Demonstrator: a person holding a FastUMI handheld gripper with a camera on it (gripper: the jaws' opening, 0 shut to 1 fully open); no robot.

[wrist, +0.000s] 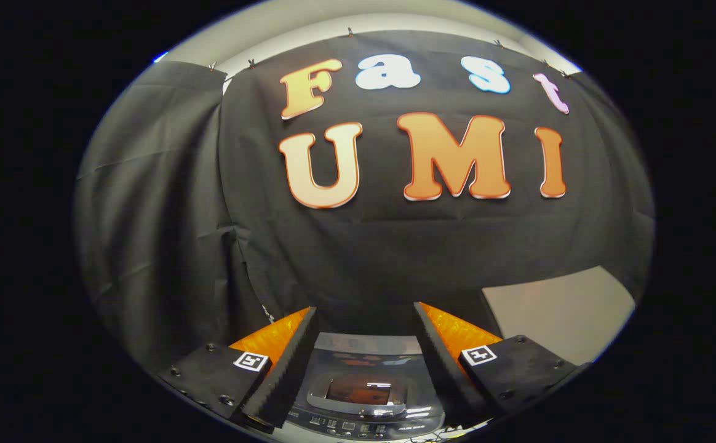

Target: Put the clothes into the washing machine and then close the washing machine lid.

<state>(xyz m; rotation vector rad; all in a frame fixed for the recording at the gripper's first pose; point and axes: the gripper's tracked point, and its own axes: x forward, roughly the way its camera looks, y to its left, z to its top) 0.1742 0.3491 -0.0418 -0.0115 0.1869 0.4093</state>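
Observation:
My gripper point(365, 311) is open, its two fingers spread wide with nothing between them. Below and between the fingers stands the washing machine point(364, 394), seen from above. Its glossy dark lid point(358, 394) lies flat over the top and reflects the booth wall. A strip of buttons point(349, 426) runs along the machine's near edge. I see no clothes from here.
Black cloth forms the booth wall point(364, 246) straight ahead and to the left. A pale wall panel point(561, 311) shows beyond the right finger.

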